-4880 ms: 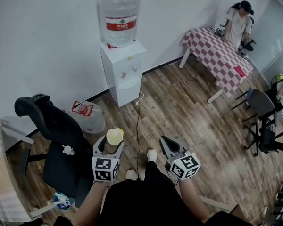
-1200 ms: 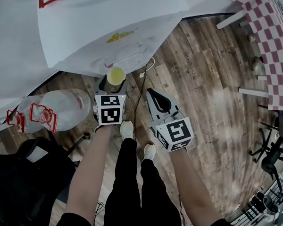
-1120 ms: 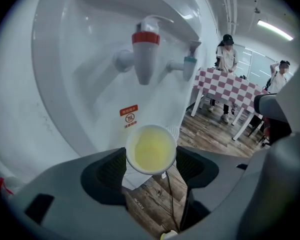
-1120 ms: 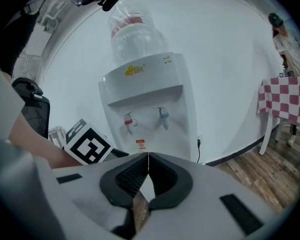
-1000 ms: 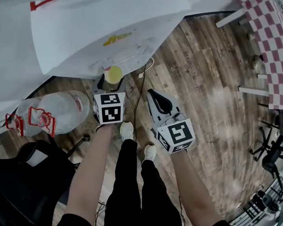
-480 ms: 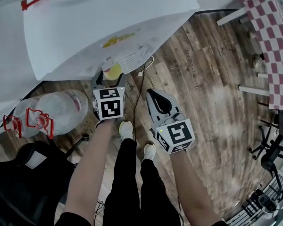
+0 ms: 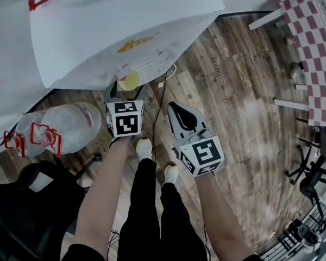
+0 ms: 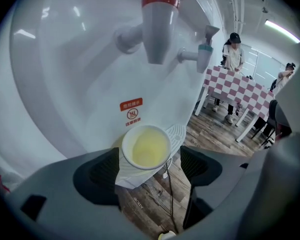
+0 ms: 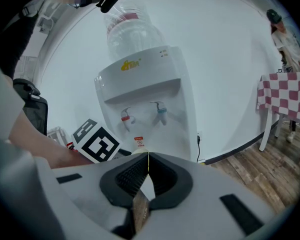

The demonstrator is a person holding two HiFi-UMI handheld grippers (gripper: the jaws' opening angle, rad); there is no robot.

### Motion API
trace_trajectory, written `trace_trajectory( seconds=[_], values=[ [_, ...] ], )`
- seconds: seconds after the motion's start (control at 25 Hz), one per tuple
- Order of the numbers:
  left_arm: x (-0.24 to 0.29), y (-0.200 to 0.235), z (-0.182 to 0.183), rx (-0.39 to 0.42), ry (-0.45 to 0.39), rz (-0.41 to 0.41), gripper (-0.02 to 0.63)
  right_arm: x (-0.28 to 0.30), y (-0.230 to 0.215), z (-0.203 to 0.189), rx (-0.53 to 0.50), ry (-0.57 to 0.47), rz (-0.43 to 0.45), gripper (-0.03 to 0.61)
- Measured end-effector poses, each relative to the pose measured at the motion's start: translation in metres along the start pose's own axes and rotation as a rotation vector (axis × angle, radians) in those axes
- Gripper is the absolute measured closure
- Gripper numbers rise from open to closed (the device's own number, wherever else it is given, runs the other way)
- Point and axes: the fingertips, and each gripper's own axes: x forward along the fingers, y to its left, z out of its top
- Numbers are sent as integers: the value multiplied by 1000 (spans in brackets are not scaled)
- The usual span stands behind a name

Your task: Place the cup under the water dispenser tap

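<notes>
The left gripper's jaws are opening around the small white cup, which stands on the water dispenser's drip tray beneath the red tap. The cup looks disposable: probably light, thin-walled and easy to crush or tip, so best held gently by its sides. The red warning sticker behind it is unreadable. The right gripper's jaws are together, empty.

The white water dispenser runs off the head view's top edge, taps unseen there. The small white cup with pale yellow inside hides its own base, so it perhaps rests on the white drip tray.
</notes>
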Motion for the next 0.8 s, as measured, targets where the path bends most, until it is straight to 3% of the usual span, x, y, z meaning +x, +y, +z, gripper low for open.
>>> trace_trajectory(
  seconds=[0.48,0.8],
  values=[
    [-62,-19,0,9,-37,18,244,-39,26,24,-51,-43,47,555],
    [-148,-56,-4,1,-94,23,484,-104,50,42,-78,-78,68,557]
  ],
)
